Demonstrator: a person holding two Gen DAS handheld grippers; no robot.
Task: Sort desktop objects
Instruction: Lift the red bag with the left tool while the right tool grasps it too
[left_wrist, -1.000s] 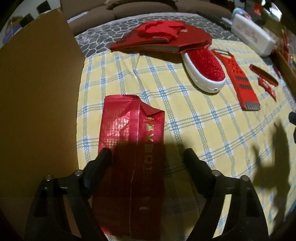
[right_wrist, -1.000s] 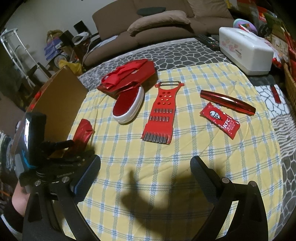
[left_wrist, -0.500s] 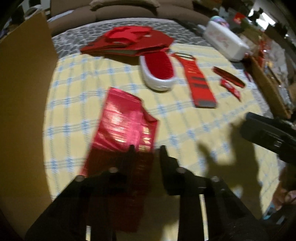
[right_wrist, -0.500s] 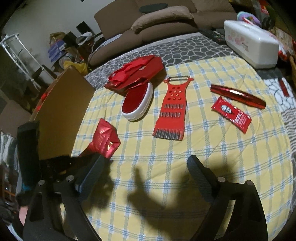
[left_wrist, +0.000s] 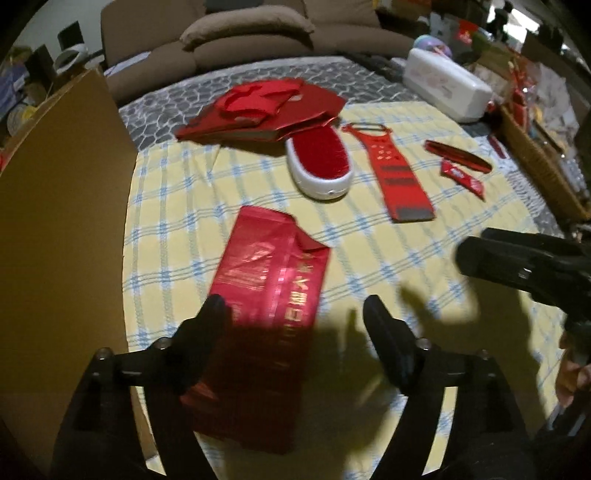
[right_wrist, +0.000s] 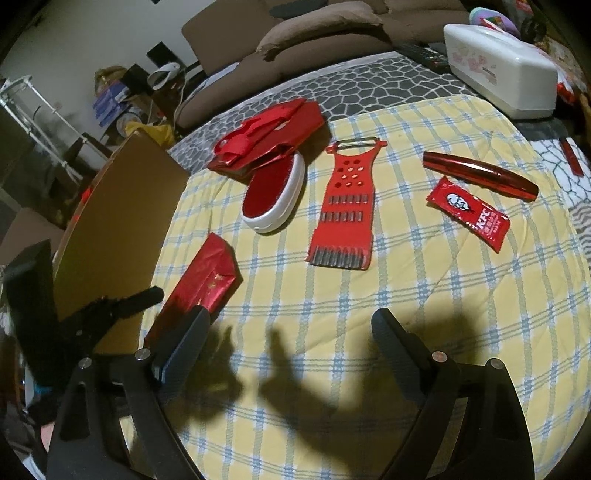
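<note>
Half a sec earlier the left gripper (left_wrist: 295, 321) was pinched shut on the red packet (left_wrist: 266, 295); it had since spread wide, and the packet lay flat on the checked cloth (left_wrist: 369, 258), its near end between the fingers, just beside the cardboard box (left_wrist: 62, 240). L to R: 1 box, 1 packet, 1 red bag (right_wrist: 266, 140), 1 white brush w/ red bristles (right_wrist: 275, 195), 1 red grater (right_wrist: 345, 206), 1 KFC sachet (right_wrist: 469, 214), 1 red tube (right_wrist: 480, 175), 1 white case (right_wrist: 498, 83). Right gripper (right_wrist: 288, 332) hung spread above the cloth, holding nothing
</note>
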